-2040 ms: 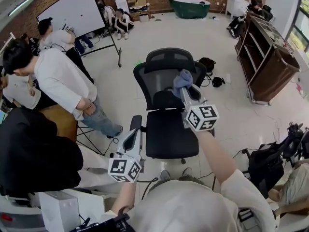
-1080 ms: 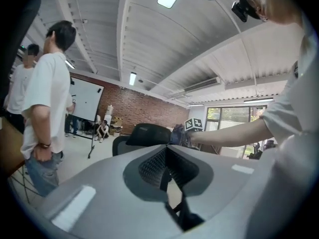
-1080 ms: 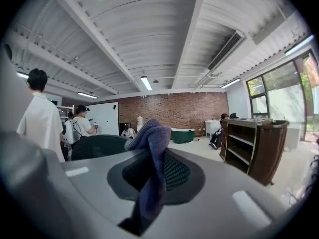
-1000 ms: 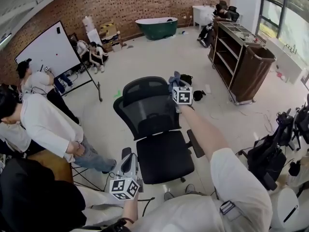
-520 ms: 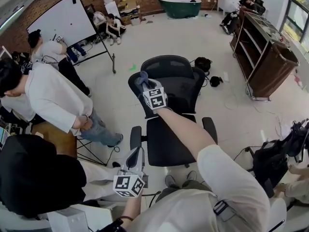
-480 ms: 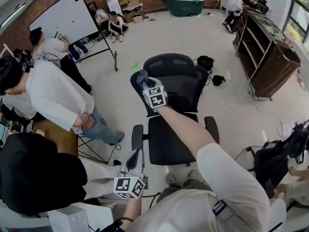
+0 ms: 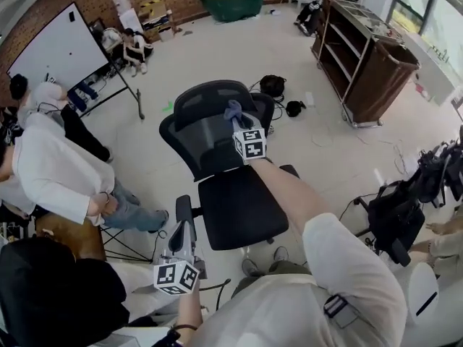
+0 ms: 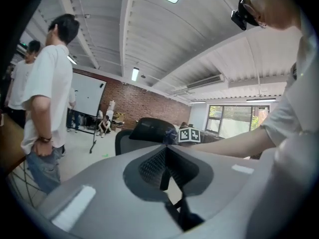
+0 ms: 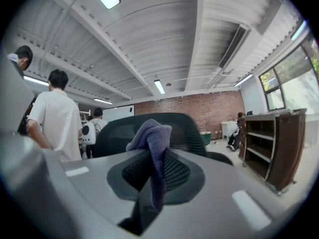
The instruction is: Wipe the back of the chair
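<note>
right gripper (image 9: 152, 179) clenched on a purple cloth (image 9: 149, 131) at the chair back (image 7: 201, 132) top edge; contact there hidden behind the cloth. left gripper (image 8: 163, 167) pinched together, empty, low beside the chair's armrest (image 7: 179, 207).

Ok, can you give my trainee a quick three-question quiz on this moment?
1. True or false: the right gripper is shut on a purple cloth.
2. The cloth is nearest which part of the office chair? A seat, B backrest, C wheels.
3. Which gripper holds nothing?

Key: 1 true. 2 B. 3 the left gripper, shut and low beside the seat.
</note>
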`<state>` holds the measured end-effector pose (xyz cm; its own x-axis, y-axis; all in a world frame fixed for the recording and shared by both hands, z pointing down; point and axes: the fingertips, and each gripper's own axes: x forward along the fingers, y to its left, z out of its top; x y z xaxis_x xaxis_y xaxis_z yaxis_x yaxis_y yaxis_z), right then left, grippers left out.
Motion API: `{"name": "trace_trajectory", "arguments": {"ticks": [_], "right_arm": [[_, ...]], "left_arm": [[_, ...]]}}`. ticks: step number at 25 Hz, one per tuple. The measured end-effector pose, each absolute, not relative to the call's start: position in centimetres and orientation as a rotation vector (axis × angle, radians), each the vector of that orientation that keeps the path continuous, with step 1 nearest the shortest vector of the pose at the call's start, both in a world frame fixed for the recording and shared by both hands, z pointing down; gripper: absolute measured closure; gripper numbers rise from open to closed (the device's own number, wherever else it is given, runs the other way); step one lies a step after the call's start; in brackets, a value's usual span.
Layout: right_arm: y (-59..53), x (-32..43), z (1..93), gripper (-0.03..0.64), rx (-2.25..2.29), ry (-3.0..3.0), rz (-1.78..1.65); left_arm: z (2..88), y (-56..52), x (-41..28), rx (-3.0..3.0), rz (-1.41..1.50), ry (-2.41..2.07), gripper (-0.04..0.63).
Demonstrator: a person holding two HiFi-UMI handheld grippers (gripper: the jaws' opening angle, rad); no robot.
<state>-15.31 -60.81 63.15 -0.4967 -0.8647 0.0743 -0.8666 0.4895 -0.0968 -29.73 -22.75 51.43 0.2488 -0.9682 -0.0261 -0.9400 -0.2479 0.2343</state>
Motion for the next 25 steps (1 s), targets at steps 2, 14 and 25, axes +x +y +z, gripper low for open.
{"name": "trace_trajectory", "arguments": {"ticks": [2, 14, 25], "right_arm": [[-60.2, -11.4, 64.9, 0.572, 1.634, -2.622, 0.156], [-56.3, -23.1, 63.2, 0.571, 1.248, -2.837, 0.083], [-65.7, -40.1, 76.9, 0.572, 1.029, -2.683, 0.326]], "left_arm": [[51.3, -23.1, -29.0, 2.429, -0.243, -1.732, 0.535], [49.4, -26.7, -24.6, 2.524, -0.215, -1.654, 0.535], [53.5, -25.3, -31.6, 2.230, -0.160, -1.947, 0.535]]}}
